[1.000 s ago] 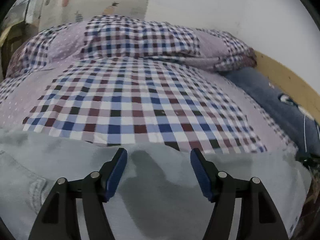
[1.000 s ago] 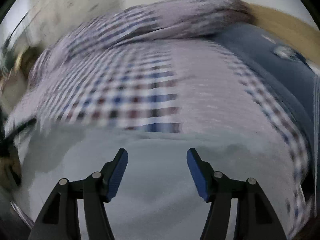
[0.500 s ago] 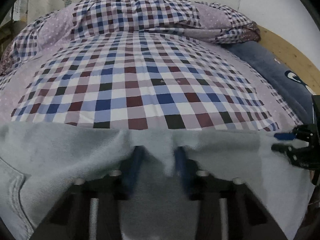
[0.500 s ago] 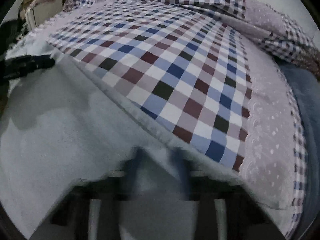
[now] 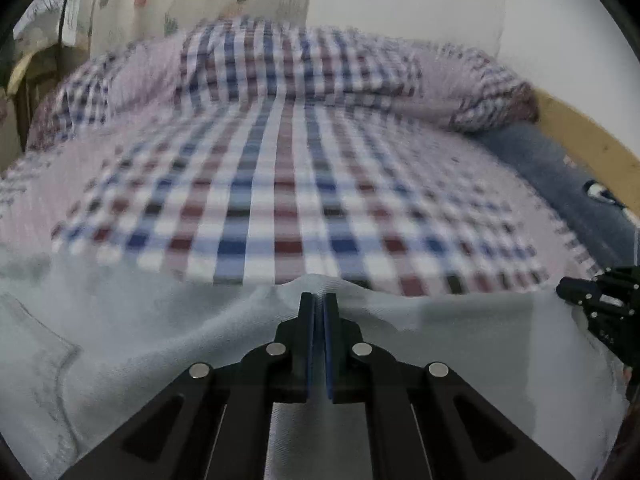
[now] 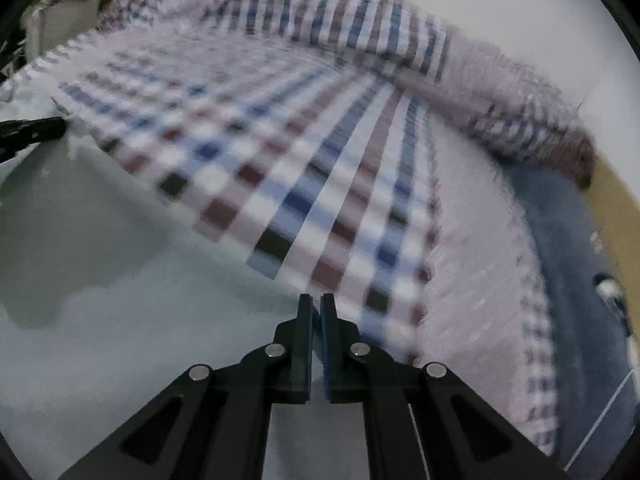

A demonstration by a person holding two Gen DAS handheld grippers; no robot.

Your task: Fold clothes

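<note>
The pale grey-blue garment (image 5: 460,344) lies spread along the near edge of the bed, over the checked bedspread (image 5: 280,184), its far hem lifted where I grip it. My left gripper (image 5: 319,300) is pinched tight on a raised fold of that hem, and my right gripper (image 6: 316,300) is closed on the same hem farther right, beside the dark blue blanket (image 6: 568,248)

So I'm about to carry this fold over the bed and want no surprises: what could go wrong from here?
The left gripper pinches only a small ridge at the edge of the pale grey garment, so it may slip out. The right gripper also bites near the edge. Uneven lifting could skew the fold on the checked bedspread.
</note>
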